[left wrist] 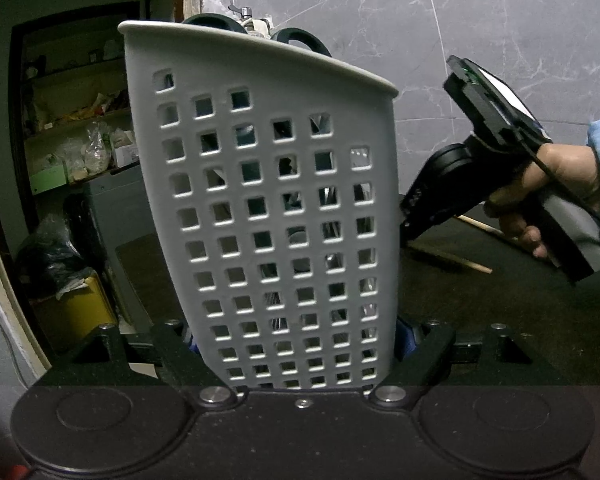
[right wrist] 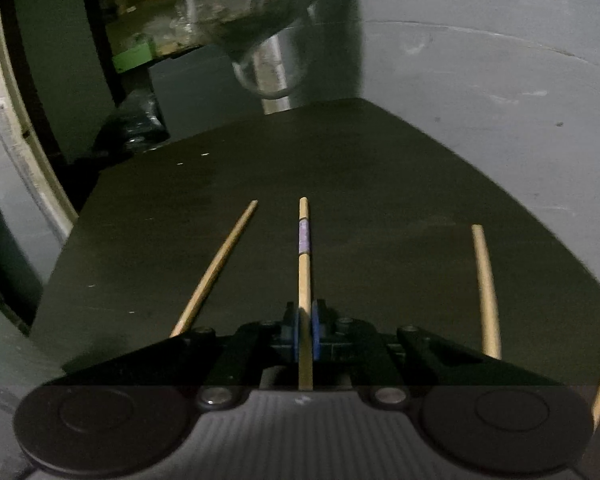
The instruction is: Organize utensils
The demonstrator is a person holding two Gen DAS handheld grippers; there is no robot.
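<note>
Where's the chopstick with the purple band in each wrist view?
Left wrist: not identifiable; two bare chopsticks lie on the black tabletop at right, beneath the right hand-held gripper.
Right wrist: dead centre, the banded chopstick is clamped between the right hand-held gripper's blue pads, pointing straight ahead.
Shared landmark: the black tabletop and the cluttered shelf at upper left in both views.

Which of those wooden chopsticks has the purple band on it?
The middle chopstick, the one clamped between the right gripper fingers. The left chopstick and right chopstick lie on the dark table, plain wood.
</note>
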